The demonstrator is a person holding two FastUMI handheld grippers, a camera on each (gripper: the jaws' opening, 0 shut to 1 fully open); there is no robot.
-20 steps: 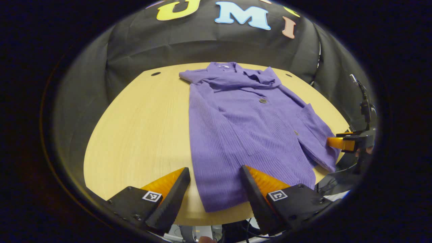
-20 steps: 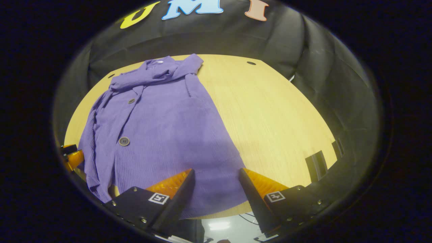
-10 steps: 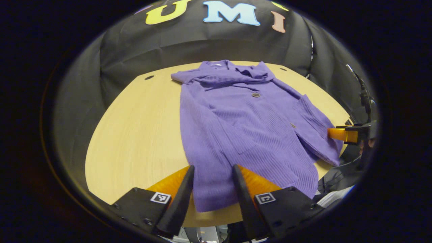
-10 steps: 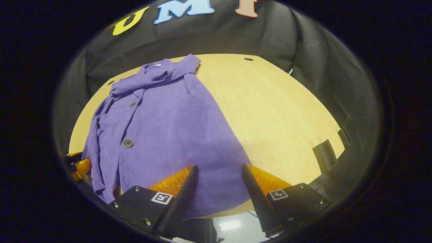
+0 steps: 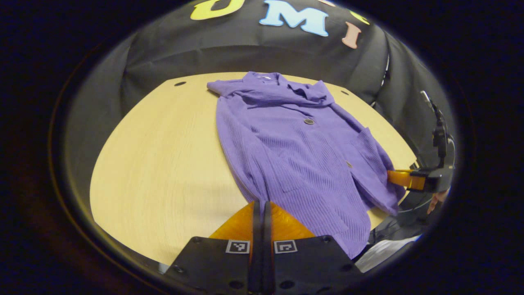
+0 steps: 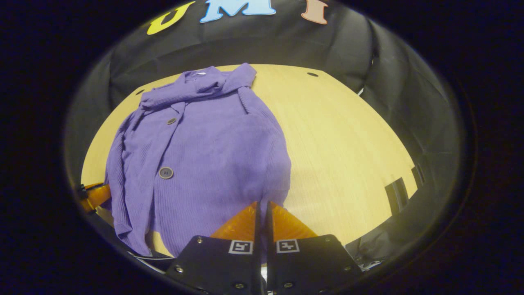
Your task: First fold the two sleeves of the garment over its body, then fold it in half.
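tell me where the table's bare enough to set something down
Two free patches of table: the wide strip between the purple cardigan and the table edge in the left gripper view, and the broad stretch on the cardigan's other side in the right gripper view. The near hem is crowded: the left gripper and right gripper pinch it there.

You are working at a pale wooden table (image 5: 163, 155) with a rounded edge and small dark holes (image 5: 179, 83) near its far corners. Black cloth (image 6: 245, 41) is hanging in folds behind and around it, closing off the booth. Light is falling evenly on the tabletop, and a soft shadow is lying along its near edge.
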